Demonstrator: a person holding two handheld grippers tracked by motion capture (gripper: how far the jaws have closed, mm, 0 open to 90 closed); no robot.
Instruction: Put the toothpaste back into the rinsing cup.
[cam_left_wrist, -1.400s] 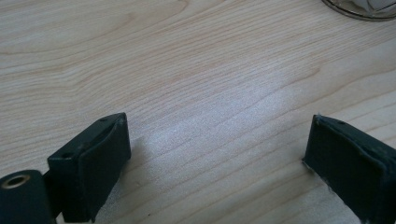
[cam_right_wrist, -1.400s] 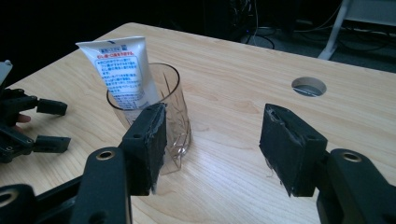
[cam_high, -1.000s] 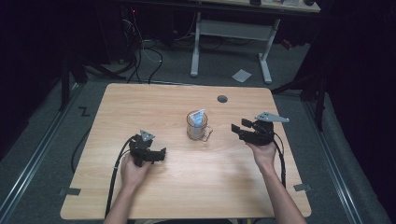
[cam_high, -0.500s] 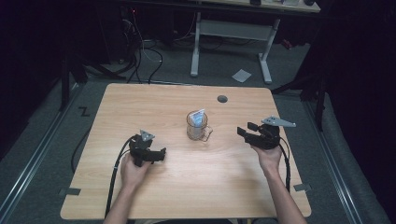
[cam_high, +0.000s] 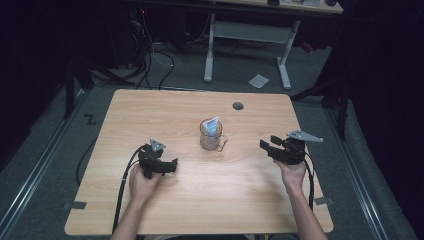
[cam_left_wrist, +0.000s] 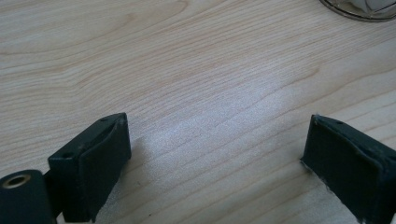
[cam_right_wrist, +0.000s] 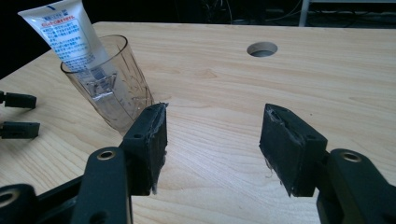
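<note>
The cup (cam_high: 211, 136) stands upright mid-desk (cam_high: 150, 110), a white tube (cam_high: 213, 125) leaning inside it, cap down, its long axis tipped off vertical. Your right tool (cam_high: 268, 145) sits to the cup's right, jaws wide and empty, pointing at it. Your left tool (cam_high: 172, 165) rests lower left of the cup, jaws also wide, aimed at bare wood. I'd judge the left slightly nearer, but the right is better lined up.

Wooden table (cam_high: 200, 200) (one clear cup (cam_high: 210, 136) upon it)
</note>
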